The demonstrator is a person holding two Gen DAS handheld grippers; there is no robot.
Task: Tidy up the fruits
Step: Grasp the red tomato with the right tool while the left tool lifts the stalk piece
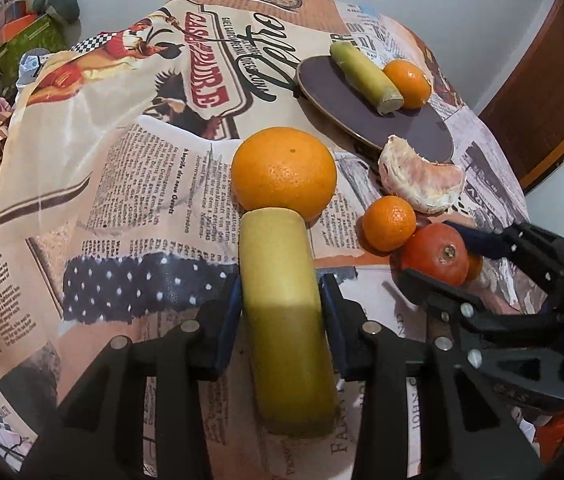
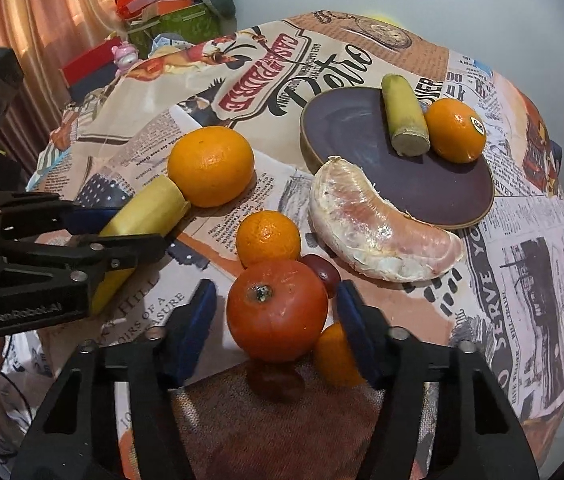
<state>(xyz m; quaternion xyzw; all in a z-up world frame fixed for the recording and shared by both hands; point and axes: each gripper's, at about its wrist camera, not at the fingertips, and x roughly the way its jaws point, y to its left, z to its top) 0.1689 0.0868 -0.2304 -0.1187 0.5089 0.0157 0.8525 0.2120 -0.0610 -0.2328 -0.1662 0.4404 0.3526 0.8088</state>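
Note:
My left gripper [image 1: 280, 292] is shut on a yellow-green cane stick [image 1: 282, 312], whose far end touches a big orange [image 1: 283, 172]; this also shows in the right wrist view [image 2: 142, 216]. My right gripper [image 2: 278, 304] is open around a red-orange tangerine [image 2: 278, 310] on the table, its pads a little apart from it. A small orange [image 2: 268, 238], a peeled pomelo wedge [image 2: 377, 236] and a dark grape [image 2: 321, 270] lie just beyond. A dark round plate [image 2: 345, 128] holds a second cane stick [image 2: 403, 118] and an orange with a sticker [image 2: 455, 130].
Another small orange [image 2: 335, 356] lies by my right finger. The table has a newspaper-print cloth [image 2: 521, 260]. Boxes and clutter [image 2: 162, 12] sit beyond the far left edge. A wooden door [image 1: 541, 92] stands at the right.

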